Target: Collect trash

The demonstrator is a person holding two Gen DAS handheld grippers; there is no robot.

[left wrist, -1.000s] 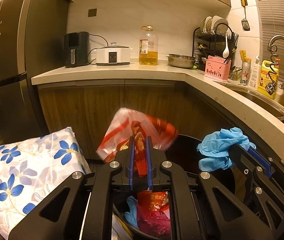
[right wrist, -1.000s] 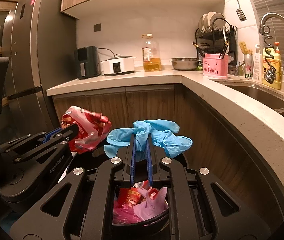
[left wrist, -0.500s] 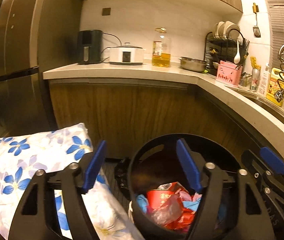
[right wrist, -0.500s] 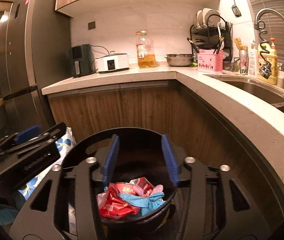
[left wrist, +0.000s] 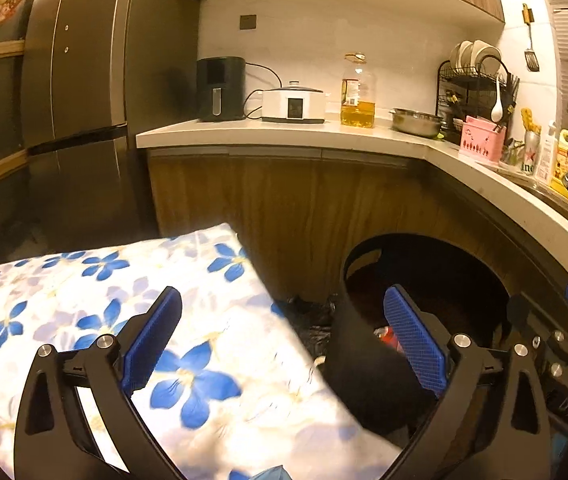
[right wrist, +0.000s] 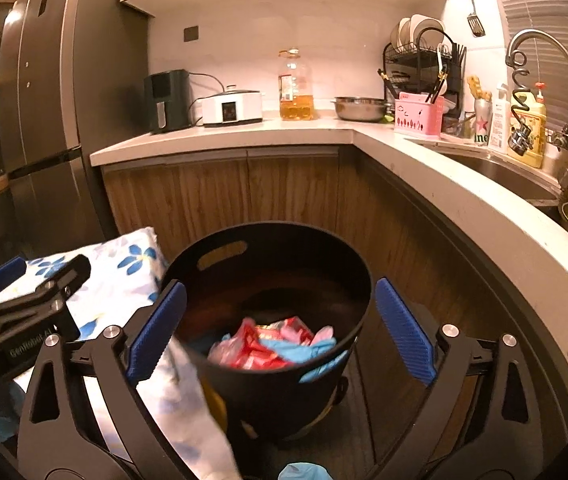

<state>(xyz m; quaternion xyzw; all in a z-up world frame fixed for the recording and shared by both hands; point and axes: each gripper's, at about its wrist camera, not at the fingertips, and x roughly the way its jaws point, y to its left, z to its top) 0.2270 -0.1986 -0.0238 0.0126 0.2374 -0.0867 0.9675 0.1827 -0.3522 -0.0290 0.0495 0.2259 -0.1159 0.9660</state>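
A black round trash bin [right wrist: 268, 376] stands on the floor below the counter; it also shows in the left wrist view [left wrist: 364, 360]. Inside lie red snack wrappers [right wrist: 260, 348] and a blue glove [right wrist: 304, 350]. My right gripper [right wrist: 280, 332] is open and empty, its jaws spread either side of the bin. My left gripper [left wrist: 284, 344] is open and empty, over the edge of a flowered cloth [left wrist: 84, 300] to the left of the bin. The left gripper's body shows at the left of the right wrist view [right wrist: 24, 312].
An L-shaped counter [right wrist: 404, 152] runs behind and to the right, with wooden cabinet doors [right wrist: 224, 196] below. A dark fridge [left wrist: 76, 100] stands at the left. A sink and tap [right wrist: 540, 80] are at the right. A bit of blue glove [right wrist: 300, 472] lies at the bottom edge.
Both grippers opened and dropped the red wrapper and the blue glove into the bin. Since then both have pulled back, and the left gripper has swung left over the flowered cloth.
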